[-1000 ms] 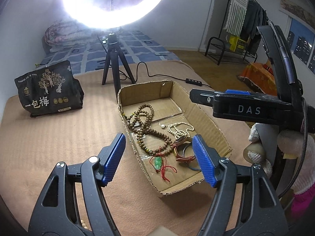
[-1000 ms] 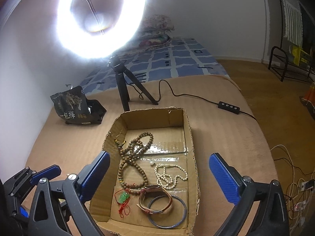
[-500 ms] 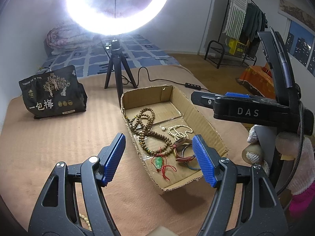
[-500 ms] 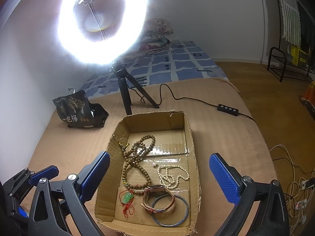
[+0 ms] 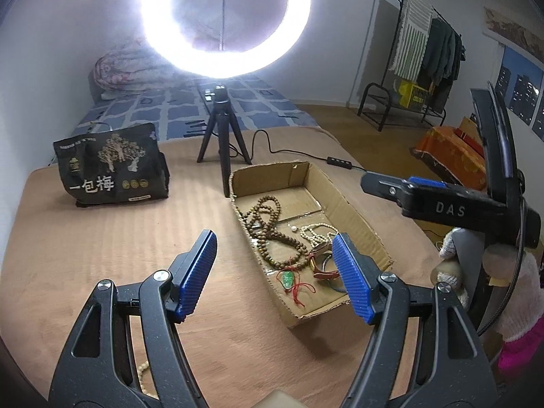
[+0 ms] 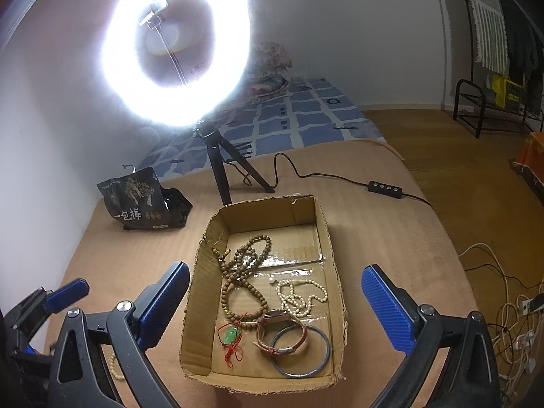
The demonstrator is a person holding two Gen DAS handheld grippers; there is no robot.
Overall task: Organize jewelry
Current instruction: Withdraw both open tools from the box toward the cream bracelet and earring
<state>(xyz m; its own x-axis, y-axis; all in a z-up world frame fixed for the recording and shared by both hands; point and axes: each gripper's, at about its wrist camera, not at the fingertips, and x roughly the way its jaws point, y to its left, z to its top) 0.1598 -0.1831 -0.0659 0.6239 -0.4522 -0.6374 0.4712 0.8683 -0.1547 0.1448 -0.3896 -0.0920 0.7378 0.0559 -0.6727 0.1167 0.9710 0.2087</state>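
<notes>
A shallow cardboard box (image 6: 326, 238) lies on the tan-covered bed (image 6: 391, 231), its long axis running from near to far, tilted slightly toward the far right in the left wrist view. Inside it, a long strand of brown wooden beads (image 6: 243, 272) stretches along the left side, lengthwise with the box. Right of it sits a coiled string of white beads (image 6: 299, 297). At the near end lie a green pendant on red cord (image 6: 232, 335), a brown leather watch (image 6: 282, 331) and, touching it, a blue-grey bangle (image 6: 302, 352). A few pale beads (image 6: 115, 367) lie on the bed outside the box, near left.

The right claw (image 6: 275, 309) hovers over the near end of the box, its blue pads spread wide and holding nothing. The left claw (image 5: 275, 273) hangs to the left of the box, likewise spread and empty.

Beyond the box stand a ring light (image 6: 176, 47) on a black tripod (image 6: 226, 159) and, far left, a black snack bag (image 6: 142, 200).
</notes>
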